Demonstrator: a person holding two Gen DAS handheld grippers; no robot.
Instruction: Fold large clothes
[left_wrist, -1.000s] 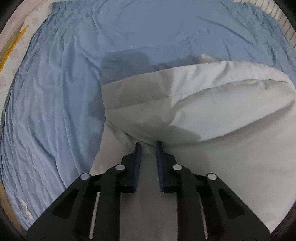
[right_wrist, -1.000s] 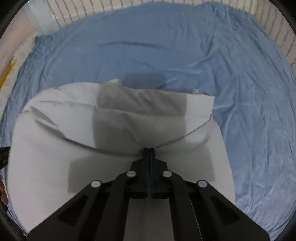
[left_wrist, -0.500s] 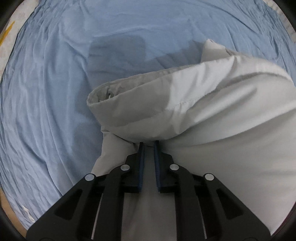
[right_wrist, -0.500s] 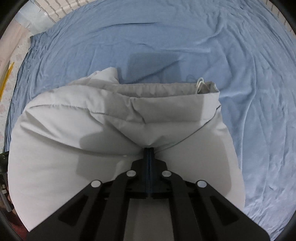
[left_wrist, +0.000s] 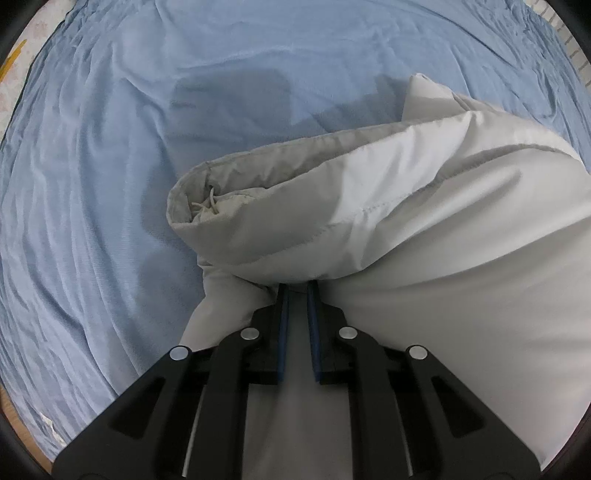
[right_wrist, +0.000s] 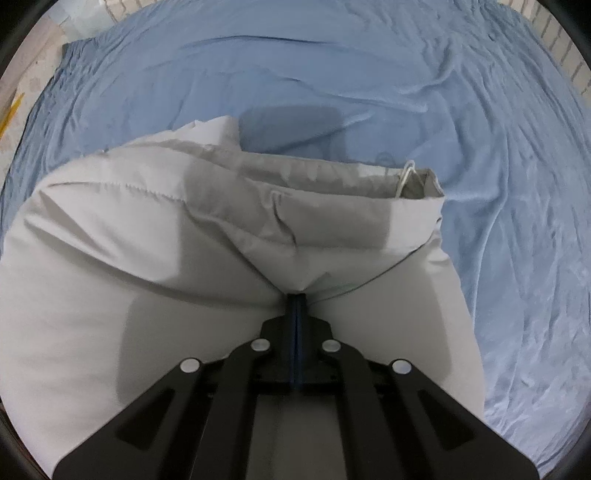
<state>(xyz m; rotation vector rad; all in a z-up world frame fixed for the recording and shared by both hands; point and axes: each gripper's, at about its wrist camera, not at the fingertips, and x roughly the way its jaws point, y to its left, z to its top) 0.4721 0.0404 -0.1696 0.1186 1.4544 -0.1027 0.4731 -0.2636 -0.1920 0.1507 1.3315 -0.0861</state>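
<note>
Closest to you, your left gripper (left_wrist: 296, 286) is pinched nearly shut on a bunch of the puffy pale-grey padded garment (left_wrist: 424, 236), and your right gripper (right_wrist: 296, 297) is clamped fully closed on another pinch of it. The garment hangs doubled from both over the wrinkled blue bedsheet (left_wrist: 110, 184), its hem cord (right_wrist: 405, 173) dangling at the far edge. That slick fabric could slide out of such thin pinches, or the puffy fold could spring open once you let go. The loose cord might snag too.
</note>
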